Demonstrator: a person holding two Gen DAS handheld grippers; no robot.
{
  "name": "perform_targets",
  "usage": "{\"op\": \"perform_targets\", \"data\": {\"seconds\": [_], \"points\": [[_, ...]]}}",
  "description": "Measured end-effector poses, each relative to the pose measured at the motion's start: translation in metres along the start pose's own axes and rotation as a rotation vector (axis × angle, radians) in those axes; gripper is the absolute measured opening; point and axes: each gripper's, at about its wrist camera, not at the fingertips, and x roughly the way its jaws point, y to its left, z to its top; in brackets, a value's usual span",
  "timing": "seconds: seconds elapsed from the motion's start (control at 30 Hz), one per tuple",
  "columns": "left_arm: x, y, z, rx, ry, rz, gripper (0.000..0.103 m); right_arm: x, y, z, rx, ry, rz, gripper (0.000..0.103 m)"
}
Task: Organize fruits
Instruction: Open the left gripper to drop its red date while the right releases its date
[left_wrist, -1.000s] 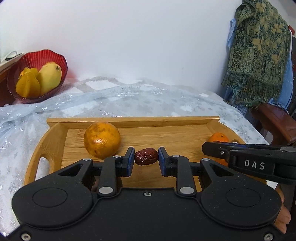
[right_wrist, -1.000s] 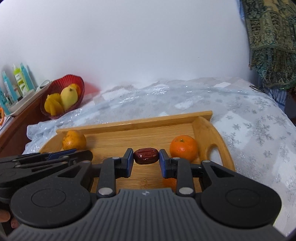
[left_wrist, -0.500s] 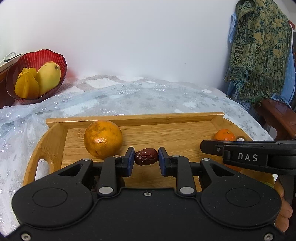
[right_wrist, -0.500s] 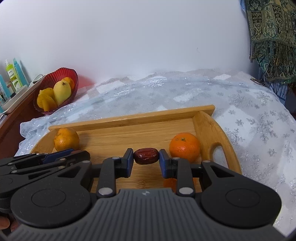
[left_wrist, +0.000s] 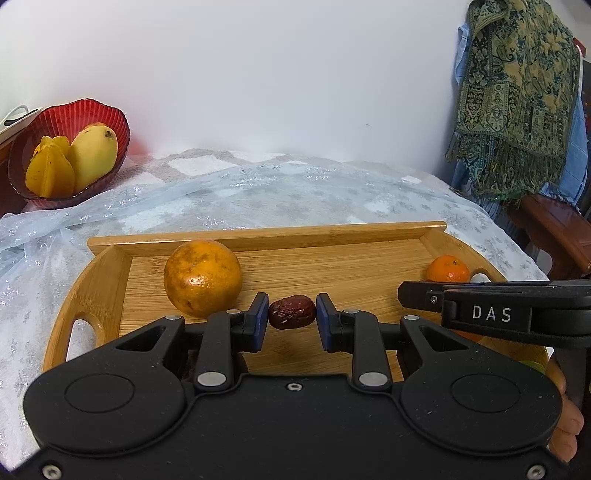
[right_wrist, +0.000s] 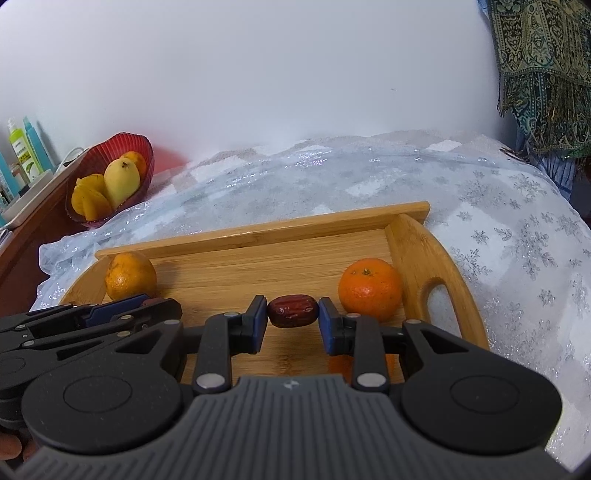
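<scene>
While a wooden tray (left_wrist: 110, 280) rests on snowflake cloth (right_wrist: 517, 240), white wall (left_wrist: 258, 74) behind

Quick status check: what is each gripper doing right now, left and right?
Left gripper: closed on a red date.
Right gripper: closed on another red date.

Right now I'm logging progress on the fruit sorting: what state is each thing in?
Left gripper: shut on a dark red date.
Right gripper: shut on another dark red date.
Wooden tray: holds a dull, speckled orange and a small bright orange.
Red ribbed bowl: holds yellow fruit.
</scene>
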Motion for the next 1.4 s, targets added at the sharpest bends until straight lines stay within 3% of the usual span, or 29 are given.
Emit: {"op": "perform_targets", "data": {"seconds": [0.63,1.07,1.3,1.4], "points": [[0.0024,-0.0044,-0.0030,0.025,-0.011,0.016,0.027,0.0008,-0.0044,0.0002,0.030,0.001,0.017,0.043],[0.0012,-0.0055,-0.0037,0.025,-0.013,-0.005,0.035,-0.0015,-0.0058,0.0003,0.040,-0.007,0.031,0.043],[-0.0010,-0.0072,-0.0041,0.028,-0.010,-0.015,0.041,-0.0029,-0.0059,0.0007,0.039,-0.016,0.040,0.056],[-0.0029,-0.0070,-0.0044,0.024,-0.011,-0.020,0.044,-0.0047,-0.0063,0.0004,0.039,-0.020,0.048,0.058]]}}
